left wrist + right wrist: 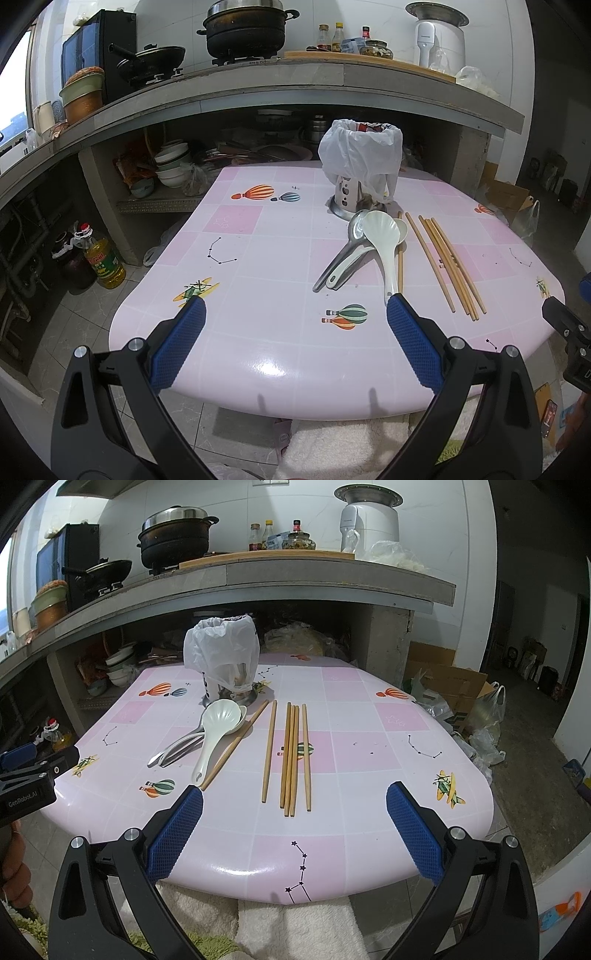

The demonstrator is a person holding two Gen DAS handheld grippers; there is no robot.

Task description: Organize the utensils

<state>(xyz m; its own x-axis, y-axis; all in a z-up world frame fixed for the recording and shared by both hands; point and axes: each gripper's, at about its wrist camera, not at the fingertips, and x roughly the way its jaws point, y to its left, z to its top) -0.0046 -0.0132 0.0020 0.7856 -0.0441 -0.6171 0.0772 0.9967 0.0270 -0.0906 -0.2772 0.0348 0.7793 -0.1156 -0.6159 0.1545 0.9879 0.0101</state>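
Observation:
A metal utensil holder (pixel 349 194) (pixel 225 694) with a white plastic bag (pixel 360 155) (pixel 221 646) over its top stands at the far middle of the pink table (pixel 258 350) (pixel 351 775). In front of it lie a white ladle (pixel 386 240) (pixel 216 725), a metal spoon (pixel 341 254) (pixel 177 747) and another white spoon in a pile. Several wooden chopsticks (pixel 448 264) (pixel 291 757) lie to their right. My left gripper (pixel 295 306) is open and empty above the table's near edge. My right gripper (pixel 293 794) is open and empty, just short of the chopsticks' near ends.
A concrete counter (pixel 258 88) (pixel 258 579) with pots, bottles and an appliance rises behind the table. Bowls (pixel 171 166) sit on the shelf under it. An oil bottle (pixel 103 262) stands on the floor at left. Cardboard boxes and bags (pixel 461 698) lie at right.

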